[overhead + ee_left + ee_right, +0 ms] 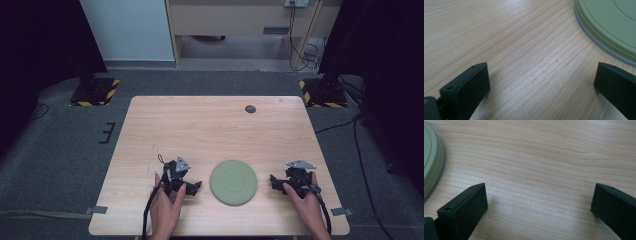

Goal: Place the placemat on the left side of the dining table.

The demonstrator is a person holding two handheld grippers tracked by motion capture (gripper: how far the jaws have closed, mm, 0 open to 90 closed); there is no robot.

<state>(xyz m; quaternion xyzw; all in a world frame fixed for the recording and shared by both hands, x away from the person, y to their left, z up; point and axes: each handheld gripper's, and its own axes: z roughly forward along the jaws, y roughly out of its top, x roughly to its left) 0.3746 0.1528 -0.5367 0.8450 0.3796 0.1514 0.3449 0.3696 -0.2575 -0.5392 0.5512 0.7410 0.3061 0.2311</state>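
Plate (pixel 233 182) first: a round, sage-green one with faint concentric rings, lying flat on the pale wooden table (pixel 210 125) near its front edge, roughly midway between my two grippers. Nothing rests on it, and neither gripper touches it.

On my left, the left gripper (pixel 192 187) sits low on the wood just beside the plate's left rim, with my left hand (pixel 166 205) wrapped around its body and a black cable trailing back off the table edge. From the left gripper view I see its two black jaws spread wide apart with bare wood grain between them, holding nothing; the plate (pixel 614 27) curves across the upper right corner there, its grey lower rim close to the right-hand jaw but clear of it.

On my right, the right gripper (pixel 276 181) rests near the plate's right rim, my right hand (pixel 306 202) behind it, a grey three-cornered plate on top and its cable running back along my forearm. From the right gripper view its jaws also stand wide apart over bare table, empty; the plate's edge (pixel 432 162) shows at the far left, above and beside the left-hand jaw, apart from it.

Farther out, a small dark round disc (pixel 250 109) is set in the tabletop near the back edge, well away from everything else. Grey carpet (pixel 60 150) surrounds the table, with two black stand bases edged in yellow-and-black tape (pixel 95 91) at the rear corners.
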